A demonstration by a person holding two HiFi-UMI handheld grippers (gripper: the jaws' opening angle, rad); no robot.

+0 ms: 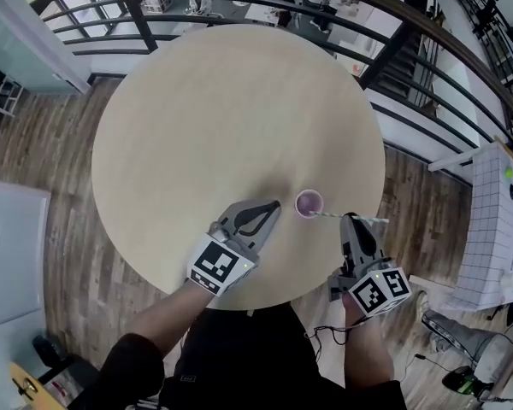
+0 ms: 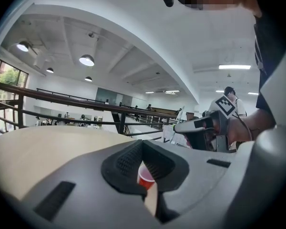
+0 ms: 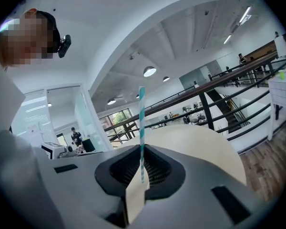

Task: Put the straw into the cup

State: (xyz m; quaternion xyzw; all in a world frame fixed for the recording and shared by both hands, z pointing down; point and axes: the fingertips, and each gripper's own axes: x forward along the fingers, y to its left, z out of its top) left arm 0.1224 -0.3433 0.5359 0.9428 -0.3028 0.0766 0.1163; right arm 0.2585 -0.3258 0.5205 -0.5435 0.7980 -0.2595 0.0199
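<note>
Striped straw (image 1: 335, 217) is pinched in the right claw (image 1: 351, 220), jaws closed down narrow on it approx mid-length. In the right gripper view it sticks up out of the claw, teal & white bands clear. From the head view it lies near level, pointing across toward the red cup (image 1: 309, 203), free end showing right at the cup's rim; touching or just above, can't tell. Not in the cup yet.

Cup stands upright & open on the round tabletop (image 1: 231, 118), toward the near edge, nothing bracing it. Left claw (image 1: 272, 207) is just beside the cup on the other side, apart from it. Its jaws are nearly together w/ nothing in them; the cup only shows beyond its tips.

Risks, as I read it:
- Straw looks too flat for entry, so its end could shove the rim sideways instead of dropping in. The cup looks light and could slide or tip, esp. w/ no hold on it.
- A thin round straw in a pinch may swivel btwn the jaws if the end catches.
- Left claw is so near it could bump the cup too.
- Cup is near the tabletop edge, so a hard nudge that way may send it off.
</note>
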